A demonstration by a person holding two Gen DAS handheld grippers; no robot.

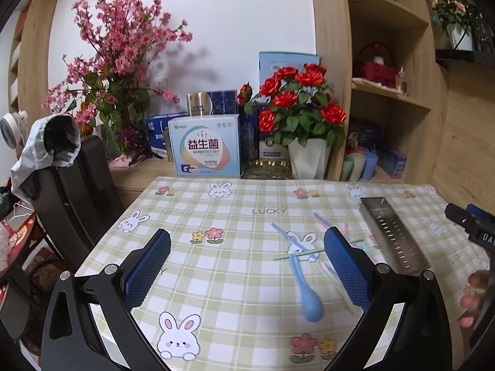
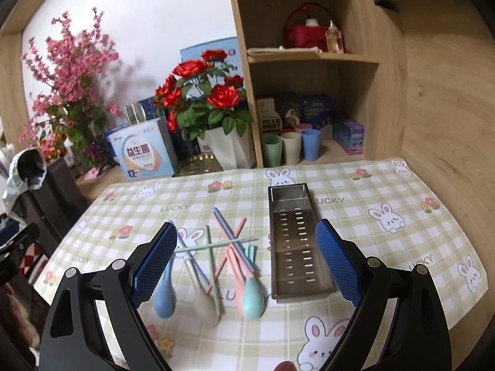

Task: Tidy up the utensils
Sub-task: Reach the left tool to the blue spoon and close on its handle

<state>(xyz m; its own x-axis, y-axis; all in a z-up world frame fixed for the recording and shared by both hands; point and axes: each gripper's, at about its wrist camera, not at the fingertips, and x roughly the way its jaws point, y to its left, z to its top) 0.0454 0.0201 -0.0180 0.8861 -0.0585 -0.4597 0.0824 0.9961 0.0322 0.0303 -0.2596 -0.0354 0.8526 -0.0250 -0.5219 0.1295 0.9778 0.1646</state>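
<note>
A loose pile of pastel utensils lies on the checked tablecloth (image 2: 371,185): a blue spoon (image 2: 165,296), a cream spoon (image 2: 204,303), a pink spoon (image 2: 238,281) under a teal spoon (image 2: 253,296), and crossed chopsticks (image 2: 222,241). A perforated steel utensil tray (image 2: 297,241) sits right of the pile, with nothing in it. My right gripper (image 2: 247,262) hovers open above the pile and tray. My left gripper (image 1: 247,266) is open too, over the blue spoon (image 1: 309,296) and green chopstick (image 1: 297,255), with the tray (image 1: 393,235) to its right.
A red rose pot (image 2: 225,145), a boxed product (image 2: 142,154) and pink blossoms (image 1: 117,61) stand behind the table. Plastic cups (image 2: 290,148) sit in the wooden shelf. A black chair (image 1: 71,185) stands at the table's left edge. A person's fingers (image 1: 470,303) show at right.
</note>
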